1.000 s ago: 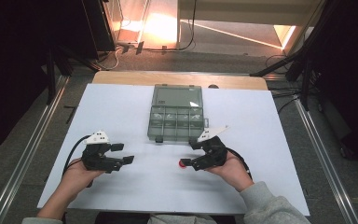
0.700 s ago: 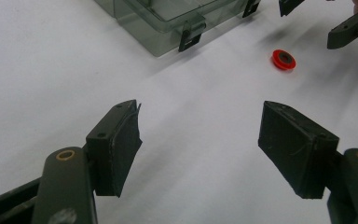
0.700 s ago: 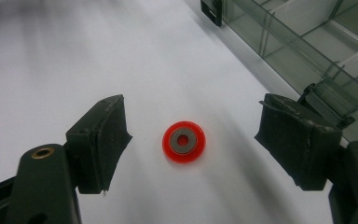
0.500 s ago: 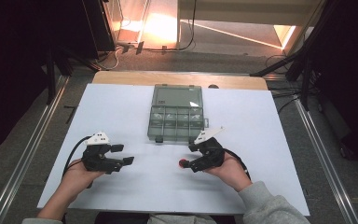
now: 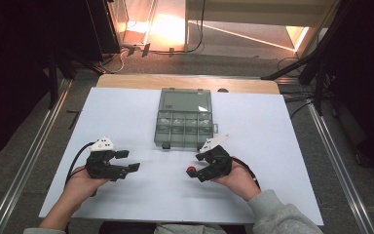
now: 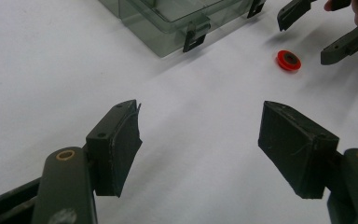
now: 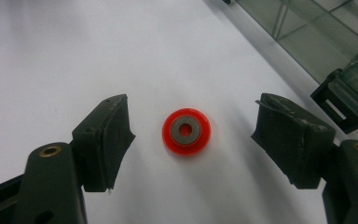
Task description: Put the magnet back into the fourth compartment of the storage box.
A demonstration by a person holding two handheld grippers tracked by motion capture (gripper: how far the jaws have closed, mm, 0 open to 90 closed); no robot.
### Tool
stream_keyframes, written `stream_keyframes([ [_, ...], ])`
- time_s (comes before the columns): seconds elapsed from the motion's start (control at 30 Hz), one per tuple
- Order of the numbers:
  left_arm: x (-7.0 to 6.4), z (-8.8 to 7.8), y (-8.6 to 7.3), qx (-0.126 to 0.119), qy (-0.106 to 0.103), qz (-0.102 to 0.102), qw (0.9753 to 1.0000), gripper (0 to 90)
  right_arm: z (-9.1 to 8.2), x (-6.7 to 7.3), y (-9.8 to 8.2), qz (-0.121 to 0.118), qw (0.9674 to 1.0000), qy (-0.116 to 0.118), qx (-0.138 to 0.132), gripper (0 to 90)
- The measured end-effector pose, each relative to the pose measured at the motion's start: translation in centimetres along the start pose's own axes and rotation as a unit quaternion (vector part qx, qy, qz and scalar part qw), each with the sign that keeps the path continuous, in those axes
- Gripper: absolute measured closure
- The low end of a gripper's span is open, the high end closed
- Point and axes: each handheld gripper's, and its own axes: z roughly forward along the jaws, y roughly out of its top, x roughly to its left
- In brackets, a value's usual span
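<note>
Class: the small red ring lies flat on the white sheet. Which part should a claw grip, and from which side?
Grip the red ring across its outer rim, from above. It lies flat, so only the round edge offers opposite faces. The right claw already straddles it, open.

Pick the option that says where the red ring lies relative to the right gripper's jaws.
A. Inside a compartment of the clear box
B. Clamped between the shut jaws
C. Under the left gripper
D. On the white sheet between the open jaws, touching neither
D: in the right gripper view the red ring lies flat on the white sheet, with a gap to each jaw of the right gripper.
</note>
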Motion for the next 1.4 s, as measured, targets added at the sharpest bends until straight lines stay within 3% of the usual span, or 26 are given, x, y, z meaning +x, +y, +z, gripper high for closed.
stream_keyframes([
  [0.87, 0.1, 0.0, -0.1, 0.002, 0.003, -0.004, 1.0, 28.6, 1.4, 0.5, 0.1, -0.027, 0.999, -0.006, 0.034, 36.5],
  [1.13, 0.1, 0.0, -0.1, 0.004, 0.003, -0.003, 1.0, 28.6, 1.4, 0.9, 0.1, -0.044, 0.998, -0.022, 0.04, 44.9],
  [1.4, 0.3, -0.1, -0.1, 0.001, 0.005, -0.007, 1.0, 28.6, 1.4, 1.0, 0.1, -0.044, 0.9976, -0.035, 0.041, 53.4],
])
